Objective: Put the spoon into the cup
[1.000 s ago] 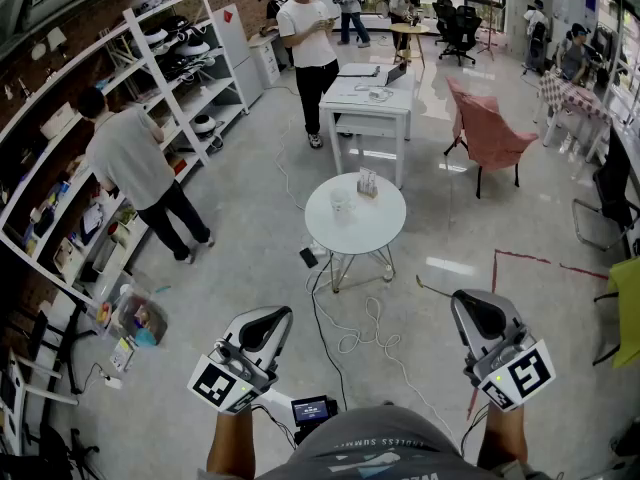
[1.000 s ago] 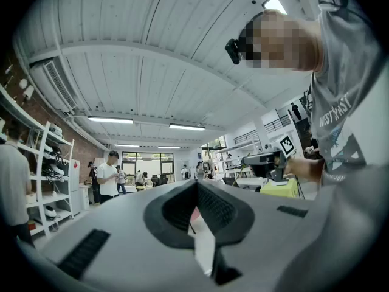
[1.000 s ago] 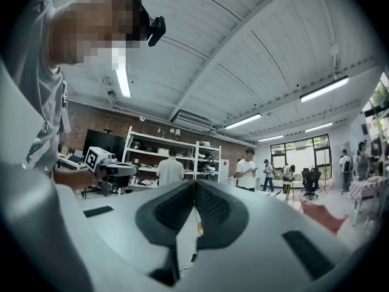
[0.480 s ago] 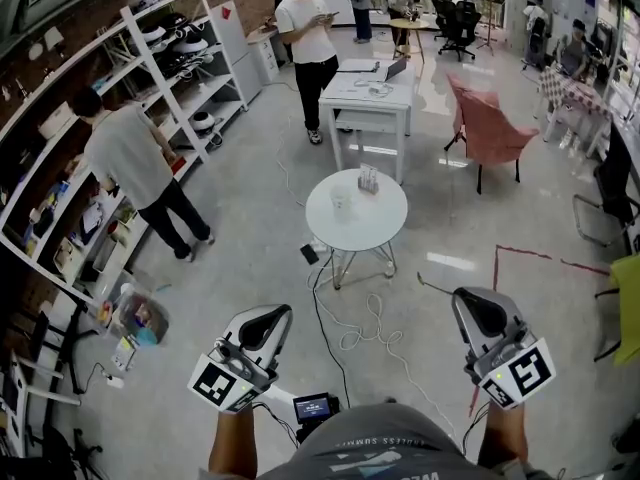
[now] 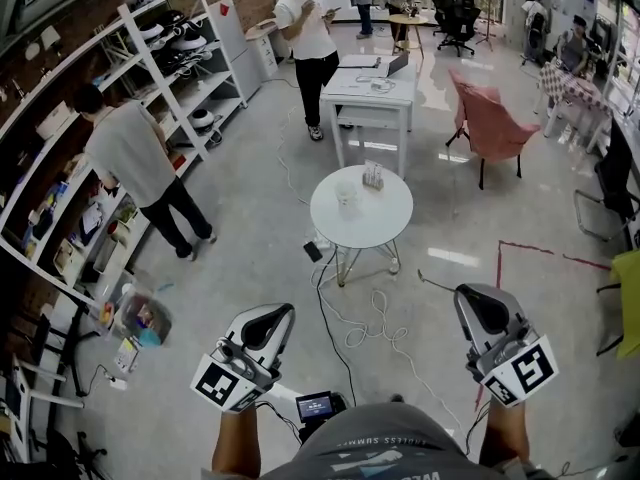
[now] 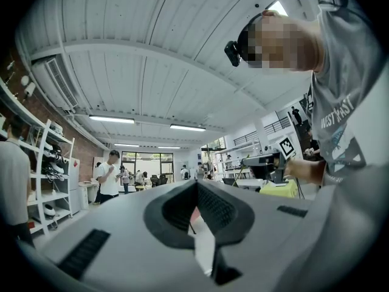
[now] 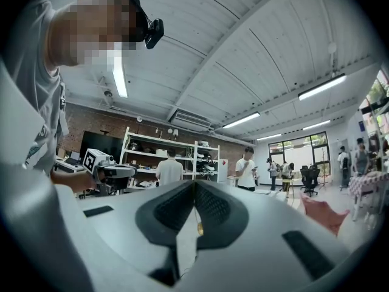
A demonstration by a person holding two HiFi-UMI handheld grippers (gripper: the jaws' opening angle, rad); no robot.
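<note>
A small white cup (image 5: pixel 346 196) stands on a round white table (image 5: pixel 380 226) a few steps ahead in the head view. A small holder (image 5: pixel 374 176) sits behind the cup; I cannot make out a spoon at this distance. My left gripper (image 5: pixel 268 320) and right gripper (image 5: pixel 480 308) are held low over the floor, well short of the table. In the left gripper view the left gripper (image 6: pixel 196 184) has its jaws met at the tip with nothing between them. The right gripper (image 7: pixel 194 184) looks the same in its own view.
White cables (image 5: pixel 372 330) trail across the floor between me and the table. A person in grey (image 5: pixel 135 163) stands at the shelves (image 5: pixel 170 73) on the left. Another person (image 5: pixel 310 33) stands by a white desk (image 5: pixel 372 93). A pink chair (image 5: pixel 490 133) is at the right.
The view has shifted slightly, so the round table sits a little lower and further right. Both grippers keep the same pose and stay shut.
</note>
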